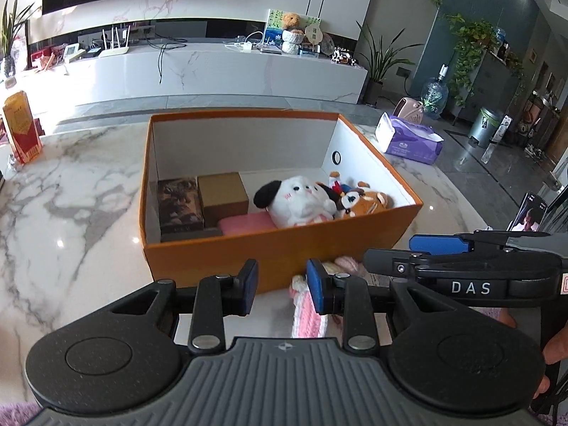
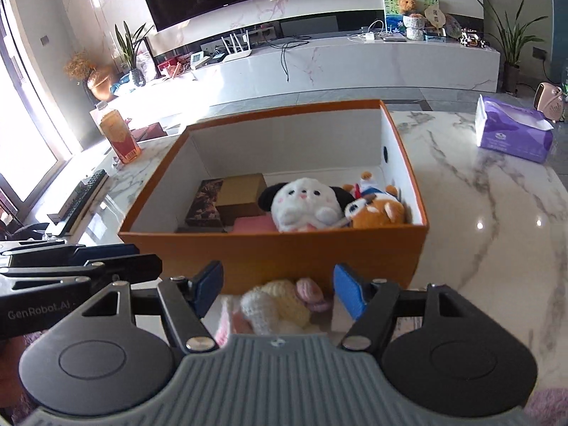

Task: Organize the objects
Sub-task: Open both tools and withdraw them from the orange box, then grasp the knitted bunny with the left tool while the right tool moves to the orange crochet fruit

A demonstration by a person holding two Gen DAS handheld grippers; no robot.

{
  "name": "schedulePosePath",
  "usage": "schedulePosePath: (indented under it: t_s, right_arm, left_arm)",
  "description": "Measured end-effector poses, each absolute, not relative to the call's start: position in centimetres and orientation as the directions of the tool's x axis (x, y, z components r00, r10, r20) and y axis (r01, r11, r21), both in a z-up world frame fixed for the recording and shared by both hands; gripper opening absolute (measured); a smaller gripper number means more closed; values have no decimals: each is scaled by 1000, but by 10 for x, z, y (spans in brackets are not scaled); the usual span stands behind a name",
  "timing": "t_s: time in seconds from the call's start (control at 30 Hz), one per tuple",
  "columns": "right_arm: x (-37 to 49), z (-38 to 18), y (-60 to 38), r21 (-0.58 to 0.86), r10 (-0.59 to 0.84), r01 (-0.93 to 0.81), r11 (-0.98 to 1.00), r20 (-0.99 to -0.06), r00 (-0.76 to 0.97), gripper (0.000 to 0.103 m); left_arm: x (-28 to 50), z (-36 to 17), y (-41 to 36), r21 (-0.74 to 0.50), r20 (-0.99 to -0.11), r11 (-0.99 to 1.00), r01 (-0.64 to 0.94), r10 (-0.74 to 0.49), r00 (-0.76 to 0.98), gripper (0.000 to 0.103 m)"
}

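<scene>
- "DAS" reads on the right gripper [image 1: 440,252]; "GenRobot.AI" on the left gripper [image 2: 106,259].
- Both point down at the orange box [image 1: 277,252] on the table [image 1: 71,191].
- Left jaws partly open, empty; right jaws wide open, empty.
- Knitted doll [image 2: 280,305] lies on the table against the box's near wall, below the right jaws.

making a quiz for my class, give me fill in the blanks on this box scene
1. The white plush toy with black ears lies inside the ____ cardboard box.
2. The purple tissue pack sits on the ____ tabletop.
3. The knitted cream and pink doll lies ____ the box.

Missing: orange; marble; outside
</scene>
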State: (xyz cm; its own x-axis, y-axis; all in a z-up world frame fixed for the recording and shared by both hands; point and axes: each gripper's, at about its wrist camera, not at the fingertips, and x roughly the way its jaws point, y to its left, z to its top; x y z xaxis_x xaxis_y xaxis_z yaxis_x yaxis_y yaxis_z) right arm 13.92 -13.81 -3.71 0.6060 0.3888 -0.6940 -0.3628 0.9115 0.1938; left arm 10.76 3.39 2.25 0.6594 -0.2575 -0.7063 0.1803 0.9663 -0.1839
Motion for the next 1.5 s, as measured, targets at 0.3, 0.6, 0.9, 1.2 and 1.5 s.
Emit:
schedulePosePath:
  t_s: [0.3, 0.6, 0.9, 1.2, 1.5]
  right_arm:
    - [113, -79, -167, 122, 320, -338, 933, -710, 627, 60]
    - [115, -97, -171, 161, 339, -335, 928, -736, 586, 54]
    - [126, -112, -177, 175, 291, -257, 951, -789, 540, 45]
    - [130, -118, -180, 205, 302, -237, 950, -799, 521, 48]
    - [133, -121, -178, 199, 298, -241, 950, -808, 508, 51]
  left_arm:
    - [86, -5, 19, -198, -736, 964, 178, -267, 622, 45]
    - [90, -30, -6, -160, -776, 964, 213, -257, 576, 54]
    - [111, -51, -13, -164, -810, 969, 186, -240, 535, 57]
    - [122, -70, -16, -213, -830, 965, 155, -262, 493, 56]
    - [125, -75, -18, -208, -836, 966, 156, -259, 484, 52]
